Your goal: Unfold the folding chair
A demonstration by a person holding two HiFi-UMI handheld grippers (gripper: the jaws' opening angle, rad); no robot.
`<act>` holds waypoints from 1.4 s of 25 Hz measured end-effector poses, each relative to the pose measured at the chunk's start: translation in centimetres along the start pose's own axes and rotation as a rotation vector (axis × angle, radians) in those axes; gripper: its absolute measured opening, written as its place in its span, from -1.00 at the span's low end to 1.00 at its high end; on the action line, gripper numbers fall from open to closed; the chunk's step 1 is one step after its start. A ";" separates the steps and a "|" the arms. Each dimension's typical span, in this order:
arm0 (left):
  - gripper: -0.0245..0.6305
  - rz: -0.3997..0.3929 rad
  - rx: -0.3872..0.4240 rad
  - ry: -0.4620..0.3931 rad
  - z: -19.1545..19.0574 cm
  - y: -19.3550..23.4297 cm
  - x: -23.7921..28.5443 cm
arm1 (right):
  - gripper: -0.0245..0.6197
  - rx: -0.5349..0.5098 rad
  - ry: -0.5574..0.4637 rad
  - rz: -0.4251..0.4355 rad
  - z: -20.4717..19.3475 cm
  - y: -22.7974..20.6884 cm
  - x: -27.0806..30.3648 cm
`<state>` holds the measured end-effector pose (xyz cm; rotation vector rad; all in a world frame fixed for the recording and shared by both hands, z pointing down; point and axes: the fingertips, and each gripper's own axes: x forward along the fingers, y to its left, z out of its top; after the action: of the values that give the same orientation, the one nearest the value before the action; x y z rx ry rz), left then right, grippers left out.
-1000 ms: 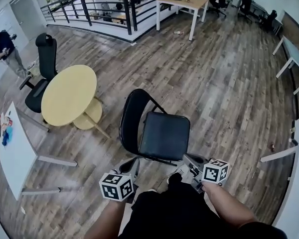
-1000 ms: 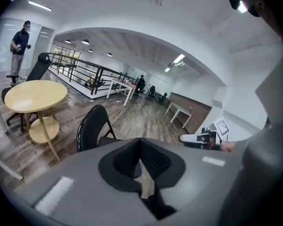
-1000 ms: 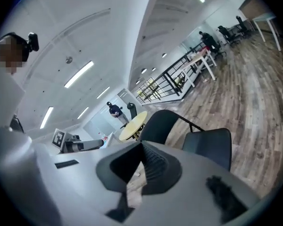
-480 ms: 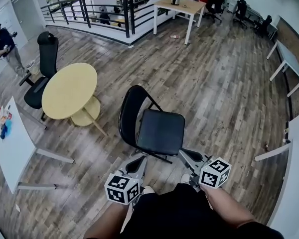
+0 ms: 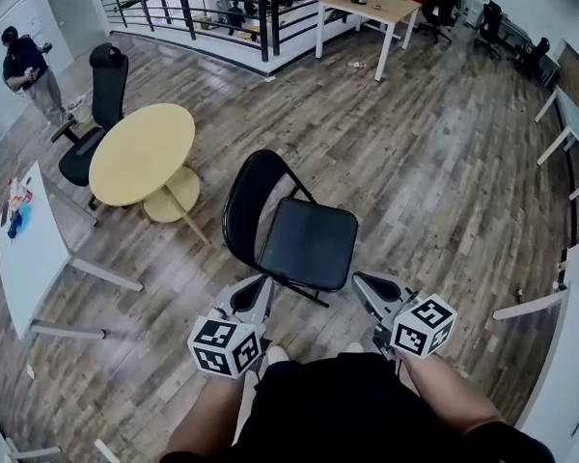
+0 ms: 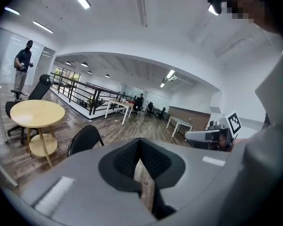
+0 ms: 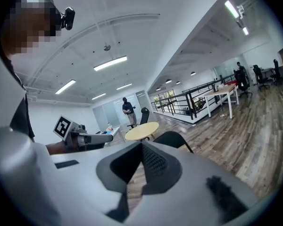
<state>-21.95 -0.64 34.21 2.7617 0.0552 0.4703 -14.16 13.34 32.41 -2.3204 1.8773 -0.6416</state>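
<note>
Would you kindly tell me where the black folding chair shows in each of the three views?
Head view: folding chair at centre, seat down.
Left gripper view: its backrest left of centre, low.
Right gripper view: its backrest just right of centre.
Shared landmark: the round yellow table, beside the chair in all three.

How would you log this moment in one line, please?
folding chair: unfolded, standing on floor | left gripper: shut, empty, off chair | right gripper: shut, empty, off chair

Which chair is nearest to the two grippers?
The folding chair, open right before them; the office chair stands farther off, by the round table.
</note>
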 end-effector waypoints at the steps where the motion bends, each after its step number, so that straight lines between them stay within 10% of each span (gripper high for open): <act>1: -0.90 0.004 -0.004 -0.005 -0.1 -0.7 0.3 | -0.91 -0.004 0.001 0.002 -0.1 -0.4 -0.4; 35: -0.90 -0.055 0.058 0.092 -1.9 -5.5 2.4 | -0.91 0.031 0.022 -0.044 -2.8 -3.1 -3.9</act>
<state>-20.18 5.38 34.77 2.7850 0.1695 0.5890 -13.00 18.35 34.93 -2.3504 1.8167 -0.6994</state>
